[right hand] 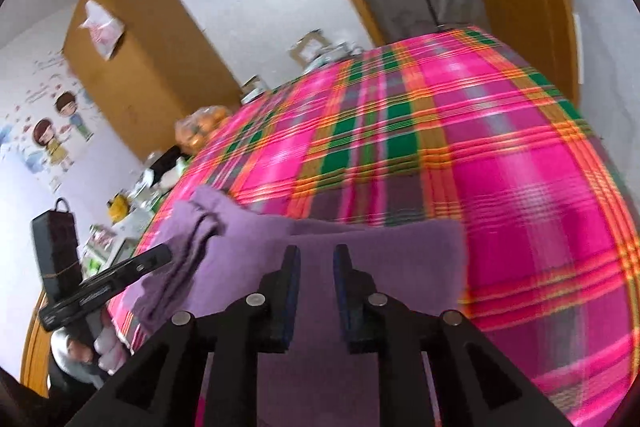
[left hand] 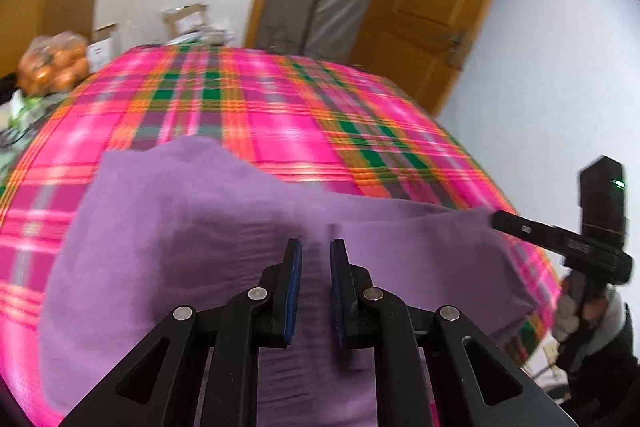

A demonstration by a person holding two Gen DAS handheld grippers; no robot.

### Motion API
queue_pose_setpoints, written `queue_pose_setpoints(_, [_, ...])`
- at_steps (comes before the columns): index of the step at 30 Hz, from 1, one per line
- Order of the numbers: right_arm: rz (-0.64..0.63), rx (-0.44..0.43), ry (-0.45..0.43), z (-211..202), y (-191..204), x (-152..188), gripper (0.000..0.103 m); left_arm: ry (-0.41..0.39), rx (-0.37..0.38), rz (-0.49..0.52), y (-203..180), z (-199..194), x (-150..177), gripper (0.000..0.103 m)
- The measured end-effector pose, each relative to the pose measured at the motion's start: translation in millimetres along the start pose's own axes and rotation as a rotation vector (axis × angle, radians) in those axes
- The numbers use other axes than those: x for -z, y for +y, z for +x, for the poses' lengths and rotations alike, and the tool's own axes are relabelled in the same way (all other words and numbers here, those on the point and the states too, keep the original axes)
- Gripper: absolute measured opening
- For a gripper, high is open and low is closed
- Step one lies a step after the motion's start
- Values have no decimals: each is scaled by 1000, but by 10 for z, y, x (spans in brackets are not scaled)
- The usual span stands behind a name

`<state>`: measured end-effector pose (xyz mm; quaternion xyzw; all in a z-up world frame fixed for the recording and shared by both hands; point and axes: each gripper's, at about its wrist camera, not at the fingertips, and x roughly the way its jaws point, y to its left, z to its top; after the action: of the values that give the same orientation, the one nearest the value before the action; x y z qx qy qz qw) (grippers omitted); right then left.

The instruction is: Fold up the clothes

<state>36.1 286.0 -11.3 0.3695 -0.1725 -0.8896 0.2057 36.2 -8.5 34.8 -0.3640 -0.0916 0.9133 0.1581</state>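
Purple garment (left hand: 224, 227) spread on bed under pink plaid blanket (left hand: 280, 115), near edge. Left gripper (left hand: 316, 251): jaws narrowly apart, a fold of purple cloth rising between the pads; grip uncertain. Right gripper (right hand: 316, 255): jaws parted, over the garment, nothing pinched. Both views motion-blurred.

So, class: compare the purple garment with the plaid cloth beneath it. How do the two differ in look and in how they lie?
1. The purple garment is one plain colour; the plaid cloth is checked pink, green and orange.
2. The purple garment covers only the near part; the plaid cloth stretches well beyond it.
3. The purple garment shows doubled layers and a bunched edge; the plaid cloth lies spread in one smooth layer.
Both are soft fabric.
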Motion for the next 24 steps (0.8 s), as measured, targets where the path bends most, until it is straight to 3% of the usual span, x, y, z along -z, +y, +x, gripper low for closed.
queue_pose_setpoints(4, [-23,-34,29,96,168,31,17,-7,-35,-29,142,-53,55,15])
queue_pose_setpoints(10, [-19,-13,77,199,185,87,17,12,-43,32,101,79,200,15])
queue_pose_setpoints(18, [12,17,60,81,64,133,19,-4,13,49,0,-19,230,15])
queue_pose_setpoints(24, [103,124,-4,-68,-315,111,19,-16,94,93,-202,-86,275,15])
